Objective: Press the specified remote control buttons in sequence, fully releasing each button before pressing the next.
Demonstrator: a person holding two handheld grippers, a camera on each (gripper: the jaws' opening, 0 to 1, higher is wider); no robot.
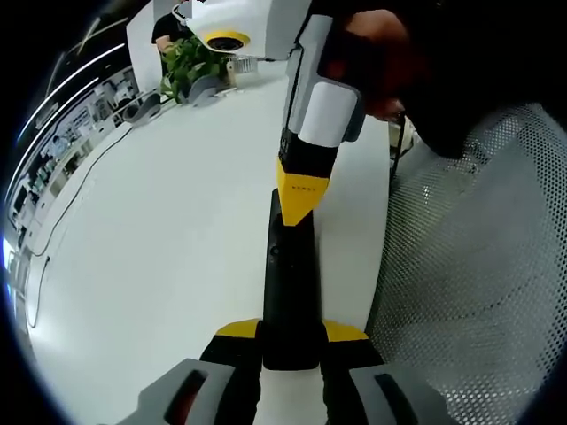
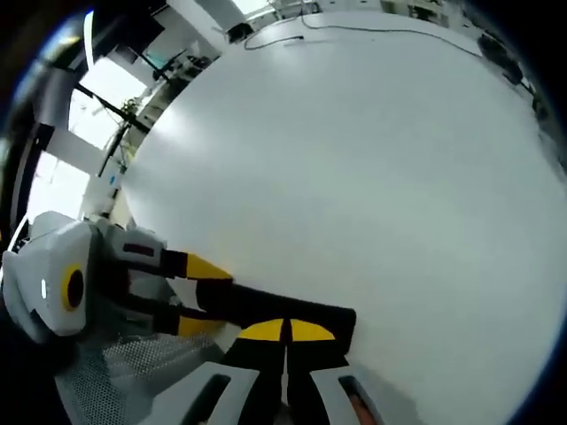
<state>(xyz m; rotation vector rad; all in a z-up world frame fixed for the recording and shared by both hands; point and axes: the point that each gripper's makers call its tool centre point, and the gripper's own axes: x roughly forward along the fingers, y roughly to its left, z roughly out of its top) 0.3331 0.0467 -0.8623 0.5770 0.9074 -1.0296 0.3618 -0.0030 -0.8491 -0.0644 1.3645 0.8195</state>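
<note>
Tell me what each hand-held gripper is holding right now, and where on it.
The left hand-held gripper clamps the black remote at its near end. The right hand-held gripper is shut, its tips pressing the remote's top, holding nothing.

Left gripper view: close, along remote (image 1: 288,292) over worktop (image 1: 159,266). Right gripper view: close, steeply down. Shared: remote, worktop.

Probably an office or lab: broad white table (image 1: 159,257); mesh chair (image 1: 478,266); potted plant (image 1: 188,66); trailing cable (image 1: 62,204)
</note>
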